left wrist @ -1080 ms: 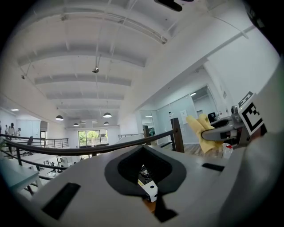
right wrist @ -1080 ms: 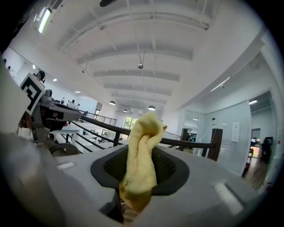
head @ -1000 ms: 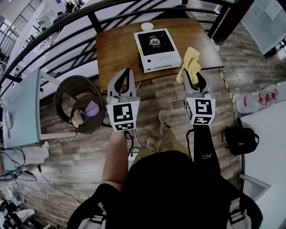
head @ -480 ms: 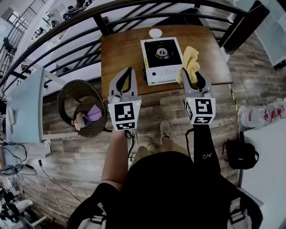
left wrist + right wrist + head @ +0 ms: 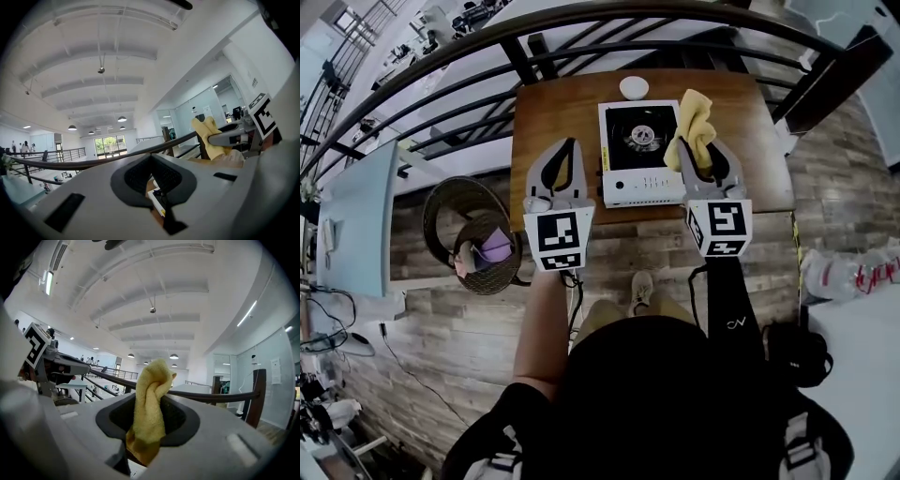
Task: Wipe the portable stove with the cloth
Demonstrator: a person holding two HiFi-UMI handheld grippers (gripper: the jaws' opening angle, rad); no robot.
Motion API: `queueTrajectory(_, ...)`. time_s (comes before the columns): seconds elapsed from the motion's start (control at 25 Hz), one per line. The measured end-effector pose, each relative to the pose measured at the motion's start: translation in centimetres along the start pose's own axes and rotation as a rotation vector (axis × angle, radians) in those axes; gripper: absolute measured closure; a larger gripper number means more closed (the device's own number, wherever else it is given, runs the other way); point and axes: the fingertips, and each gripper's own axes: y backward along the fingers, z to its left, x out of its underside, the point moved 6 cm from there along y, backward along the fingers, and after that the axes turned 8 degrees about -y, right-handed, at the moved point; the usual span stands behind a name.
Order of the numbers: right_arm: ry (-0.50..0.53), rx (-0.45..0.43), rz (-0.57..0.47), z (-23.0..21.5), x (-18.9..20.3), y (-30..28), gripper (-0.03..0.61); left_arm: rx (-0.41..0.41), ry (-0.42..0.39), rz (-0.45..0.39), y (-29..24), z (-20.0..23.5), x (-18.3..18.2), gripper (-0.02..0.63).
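Currently gripping a crumpled yellow terry cloth [image 5: 694, 122] in the right tool [image 5: 701, 150], over the right edge of a white portable gas stove [image 5: 639, 178] on the brown wooden desk [image 5: 553, 103]; holding the left tool [image 5: 570, 147] closed, empty, just left of that stove.

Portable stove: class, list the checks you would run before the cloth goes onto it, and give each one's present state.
1. Yellow terry cloth clamped in the right tool: ok.
2. Left tool empty, jaws together: ok.
3. White portable stove with black top sits flat on the brown wooden table: ok.
4. Round metal burner bare, no pan on it: ok.
5. Burner cold: cannot tell.
6. Small white round dish off the stove top: ok.
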Motion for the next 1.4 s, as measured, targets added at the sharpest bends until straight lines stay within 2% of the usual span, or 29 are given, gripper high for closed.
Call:
queueTrajectory(0.32, -0.031, -0.028, -0.014, -2.8, -0.2, -1.9, 0.451, -0.007, -0.015, 0.021, -2.7, -1.2, -0.3, 0.607)
queueTrajectory(0.68, -0.053, -0.049, 0.000, -3.3, 0.2, -4.7, 0.451, 0.007, -0.030, 0.038, -5.1, -0.3, 0.5, 0.607)
queueTrajectory(0.92, -0.046, -0.044, 0.006, -3.3, 0.0, -9.2, 0.451, 0.013, -0.028, 0.027, -9.1, 2.6, 1.3, 0.607)
queueTrajectory(1.08, -0.056, -0.034, 0.017, -3.4, 0.0, -13.7, 0.451, 0.037, 0.014, 0.016, -13.2, 5.4, 2.3, 0.607)
queueTrajectory(1.4, -0.070, 0.031, 0.033, -3.2, 0.5, -22.3, 0.451, 0.112, -0.009, 0.014, -21.3, 10.1, 5.0, 0.607)
